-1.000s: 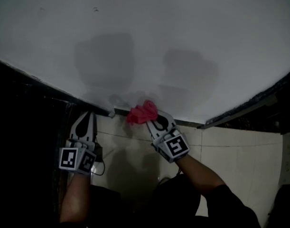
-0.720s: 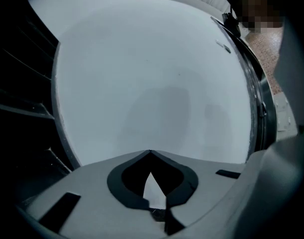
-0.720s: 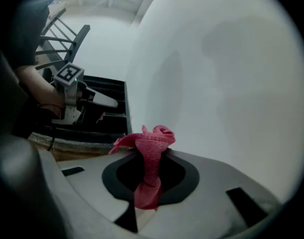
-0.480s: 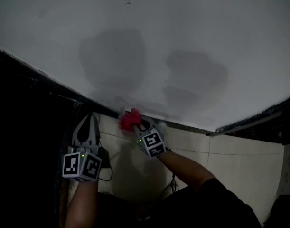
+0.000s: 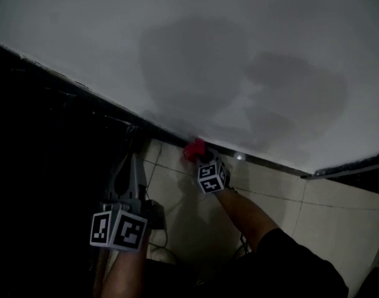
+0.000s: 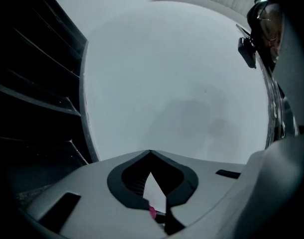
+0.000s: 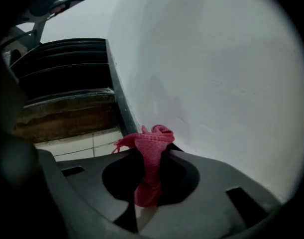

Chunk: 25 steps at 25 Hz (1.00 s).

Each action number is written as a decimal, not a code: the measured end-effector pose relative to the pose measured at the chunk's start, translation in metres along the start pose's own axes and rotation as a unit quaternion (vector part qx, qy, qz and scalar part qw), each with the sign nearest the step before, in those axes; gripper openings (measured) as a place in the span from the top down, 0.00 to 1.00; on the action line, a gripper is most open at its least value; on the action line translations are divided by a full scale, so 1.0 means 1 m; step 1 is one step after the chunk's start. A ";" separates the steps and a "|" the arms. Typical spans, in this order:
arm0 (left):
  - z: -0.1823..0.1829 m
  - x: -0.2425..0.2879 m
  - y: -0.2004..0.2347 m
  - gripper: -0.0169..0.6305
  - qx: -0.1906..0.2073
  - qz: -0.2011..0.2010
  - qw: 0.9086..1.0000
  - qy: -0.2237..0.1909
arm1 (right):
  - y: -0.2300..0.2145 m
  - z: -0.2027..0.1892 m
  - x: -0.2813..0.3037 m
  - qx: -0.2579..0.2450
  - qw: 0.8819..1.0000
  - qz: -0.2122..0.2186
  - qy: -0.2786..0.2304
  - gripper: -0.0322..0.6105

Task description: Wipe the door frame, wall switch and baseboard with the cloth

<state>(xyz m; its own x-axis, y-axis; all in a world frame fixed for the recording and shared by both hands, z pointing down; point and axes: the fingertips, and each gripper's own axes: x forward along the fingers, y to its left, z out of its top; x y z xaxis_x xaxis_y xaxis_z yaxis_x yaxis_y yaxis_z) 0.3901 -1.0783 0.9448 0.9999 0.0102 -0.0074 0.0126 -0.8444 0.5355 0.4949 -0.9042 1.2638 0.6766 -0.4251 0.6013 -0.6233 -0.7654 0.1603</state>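
Note:
My right gripper [image 5: 200, 159] is shut on a red cloth [image 5: 193, 148] and holds it against the dark baseboard [image 5: 263, 161] at the foot of the white wall [image 5: 208, 54]. In the right gripper view the cloth [image 7: 152, 143] bunches out from between the closed jaws of the right gripper [image 7: 152, 156], touching the wall beside the baseboard [image 7: 119, 103]. My left gripper [image 5: 132, 159] hangs left of it near the dark door frame [image 5: 53, 123]. Its jaws are shut on nothing, seen in the left gripper view [image 6: 150, 152]. No wall switch shows.
Pale floor tiles [image 5: 270, 191] run below the baseboard. A cable [image 5: 159, 244] lies on the floor by my left arm. The door frame's dark mouldings [image 7: 67, 59] rise at the left, also in the left gripper view [image 6: 37, 83]. My shadows fall on the wall.
The right gripper has slid along the baseboard with the cloth and now reaches farther from me. The left gripper sits lower in view. My head view has shifted.

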 end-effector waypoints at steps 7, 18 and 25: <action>0.002 -0.009 -0.002 0.98 0.017 -0.006 1.000 0.013 | -0.005 -0.013 0.010 0.029 0.999 -0.026 0.014 0.87; -0.020 0.003 -0.025 0.98 0.045 -0.030 0.998 0.037 | -0.049 -0.047 -0.027 -0.003 0.998 -0.058 0.038 0.87; -0.041 0.009 -0.044 0.98 0.054 -0.060 0.995 0.055 | -0.091 -0.082 -0.064 0.005 0.994 -0.094 0.057 0.87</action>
<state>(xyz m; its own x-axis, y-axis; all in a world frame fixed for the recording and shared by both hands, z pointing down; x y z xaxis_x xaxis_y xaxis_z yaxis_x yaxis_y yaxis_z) 0.3989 -1.0196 0.9558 0.9854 0.1676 0.0307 0.1370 -0.8864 0.4421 0.4764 -0.7679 1.2749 0.7317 -0.2159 0.6466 -0.4851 -0.8313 0.2714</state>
